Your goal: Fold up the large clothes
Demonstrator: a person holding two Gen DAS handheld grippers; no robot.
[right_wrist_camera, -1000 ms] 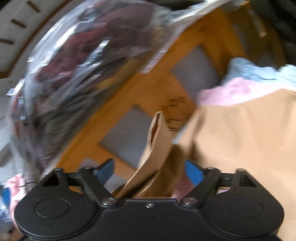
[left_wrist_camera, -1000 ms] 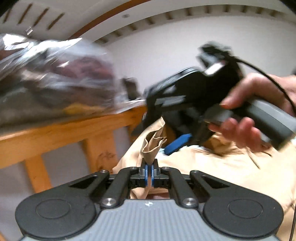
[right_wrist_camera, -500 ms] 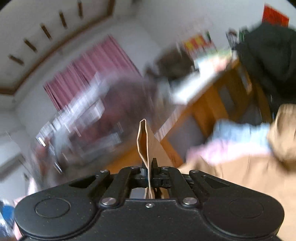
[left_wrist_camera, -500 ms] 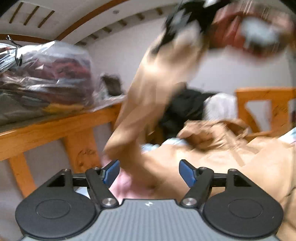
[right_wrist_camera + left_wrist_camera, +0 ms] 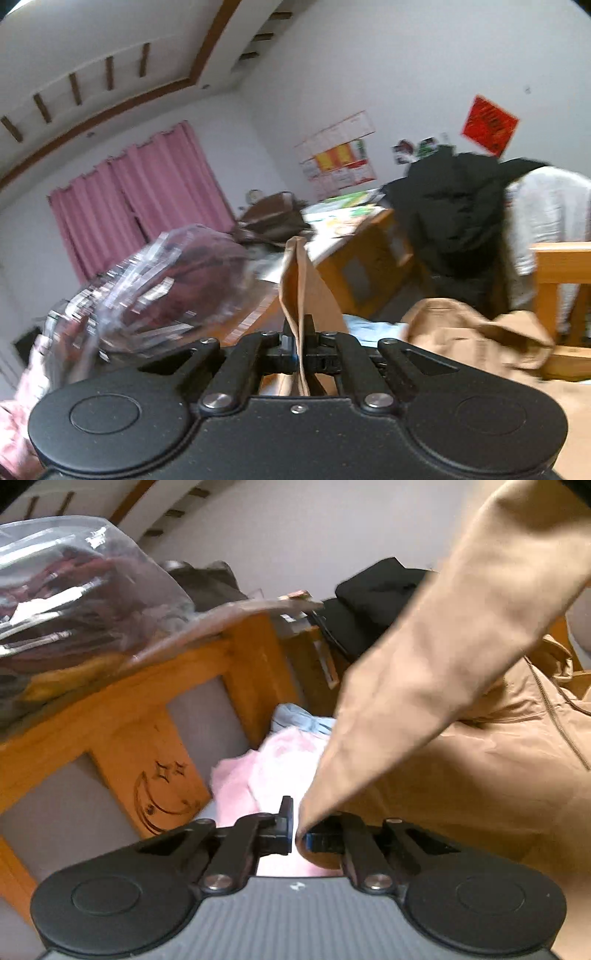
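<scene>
A large tan jacket (image 5: 461,775) lies spread on the bed. One sleeve (image 5: 443,646) is pulled up and away to the upper right. My left gripper (image 5: 297,830) is low over the bed; its jaws are closing, with the sleeve's lower edge pinched between them. In the right wrist view my right gripper (image 5: 301,347) is raised high and shut on a thin fold of the same tan fabric (image 5: 299,280), which stands up above the fingers. The rest of the jacket (image 5: 472,332) is bunched below on the right.
A wooden bed rail (image 5: 147,701) runs along the left with a clear plastic bag of clothes (image 5: 74,590) on it. Pink cloth (image 5: 280,760) and light blue cloth (image 5: 295,716) lie by the rail. Beyond are a black coat (image 5: 454,206), a desk (image 5: 354,236) and pink curtains (image 5: 147,192).
My left gripper let go of the fabric tip, opened wide, and closed again lower on the sleeve. My right gripper closed on that fold and lifted it high above the bed.
</scene>
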